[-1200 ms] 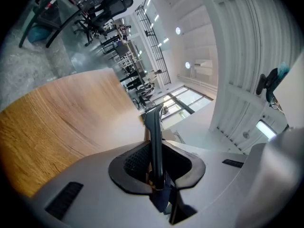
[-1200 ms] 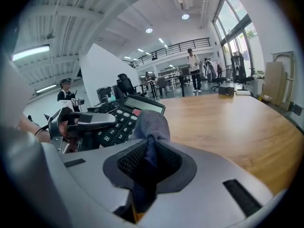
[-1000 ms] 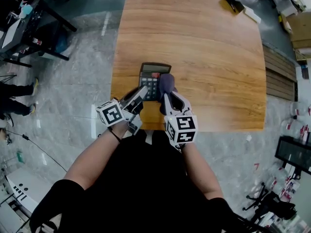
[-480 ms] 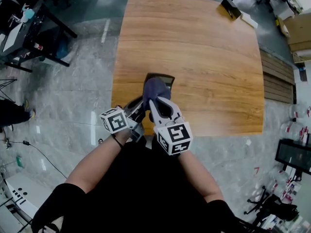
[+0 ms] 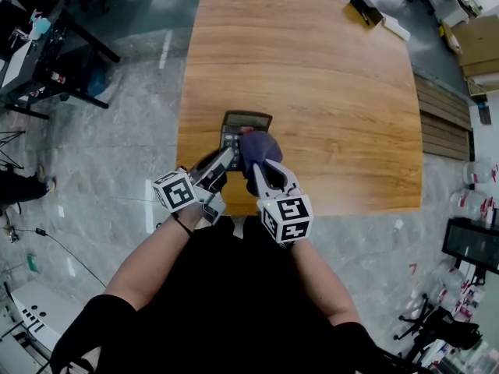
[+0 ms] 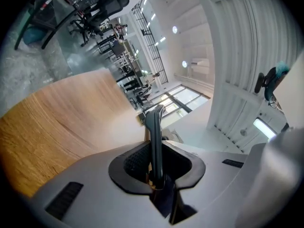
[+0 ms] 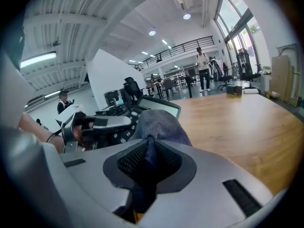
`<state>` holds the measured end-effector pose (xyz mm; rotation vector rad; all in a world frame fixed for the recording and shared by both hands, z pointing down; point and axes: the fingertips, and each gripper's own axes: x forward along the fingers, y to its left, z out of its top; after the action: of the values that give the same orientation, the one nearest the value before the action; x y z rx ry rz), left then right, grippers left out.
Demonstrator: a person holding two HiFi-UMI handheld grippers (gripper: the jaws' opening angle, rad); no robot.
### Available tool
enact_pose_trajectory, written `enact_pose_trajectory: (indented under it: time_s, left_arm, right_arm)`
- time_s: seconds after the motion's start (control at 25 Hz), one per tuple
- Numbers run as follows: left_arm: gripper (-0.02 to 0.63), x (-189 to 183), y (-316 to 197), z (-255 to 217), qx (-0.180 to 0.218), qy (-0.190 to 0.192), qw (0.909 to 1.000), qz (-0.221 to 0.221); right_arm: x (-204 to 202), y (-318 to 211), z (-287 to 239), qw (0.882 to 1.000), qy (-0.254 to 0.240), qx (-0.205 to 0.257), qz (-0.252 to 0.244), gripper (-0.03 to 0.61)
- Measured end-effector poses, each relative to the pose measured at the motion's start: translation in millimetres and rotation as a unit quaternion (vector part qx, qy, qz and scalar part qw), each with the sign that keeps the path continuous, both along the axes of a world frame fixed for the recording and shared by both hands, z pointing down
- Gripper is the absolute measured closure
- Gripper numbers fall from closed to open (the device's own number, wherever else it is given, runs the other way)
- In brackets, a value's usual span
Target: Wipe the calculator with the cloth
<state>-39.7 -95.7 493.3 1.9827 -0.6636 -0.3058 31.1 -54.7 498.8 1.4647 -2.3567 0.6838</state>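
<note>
**Calculator steadied at the counter's near edge, cloth on its keys**

The calculator [image 5: 245,121] lies at the near edge of the counter [image 5: 327,68]. The left hand-held gripper [image 5: 224,157] is clamped on its near left edge, and the right hand-held gripper [image 5: 257,164] pinches a bunched cloth [image 5: 260,146] that rests on the right side of the keys. The calculator looks light, stiff and apt to slide on smooth wood, so a grip on a bare edge, clear of the keys, suits it. The cloth is soft and limp, best taken by a gathered fold. The head view gives the layout. Only the left gripper view shows the thin body edge-on between the jaws, and only the right gripper view shows the fold of cloth squeezed between its jaws.
</note>
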Motion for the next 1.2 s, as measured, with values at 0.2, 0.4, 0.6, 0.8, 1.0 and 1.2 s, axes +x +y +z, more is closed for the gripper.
enact_pose_trajectory:
  time_s: [0.2, 0.4, 0.6, 0.8, 1.0, 1.2]
  left_arm:
    - [0.540, -9, -12, -14, -0.004, 0.017, 0.9997, -0.019]
    - [0.540, -1, -10, -27, -0.055, 0.103, 0.9927, -0.031]
    - [0.540, 10, -6, -44, -0.071, 0.138, 0.9877, -0.013]
    - [0.540, 18, -5, -49, -0.071, 0.144, 0.9870, 0.002]
    - [0.540, 23, -2, -48, -0.074, 0.141, 0.9872, 0.006]
    - [0.540, 8, -8, -43, -0.079, 0.140, 0.9869, -0.014]
  right_arm:
    - [32, 4, 29, 0.999, 0.016, -0.027, 0.044, 0.531]
    - [45, -1, 30, 0.998, 0.050, 0.013, 0.048, 0.531]
    - [20, -3, 5, 0.993, 0.058, 0.104, 0.009, 0.531]
    - [-21, 2, -12, 0.986, 0.044, 0.153, -0.040, 0.531]
    - [-33, 1, -20, 0.984, 0.030, 0.166, -0.051, 0.531]
    - [-12, -1, -18, 0.985, 0.032, 0.168, -0.019, 0.531]
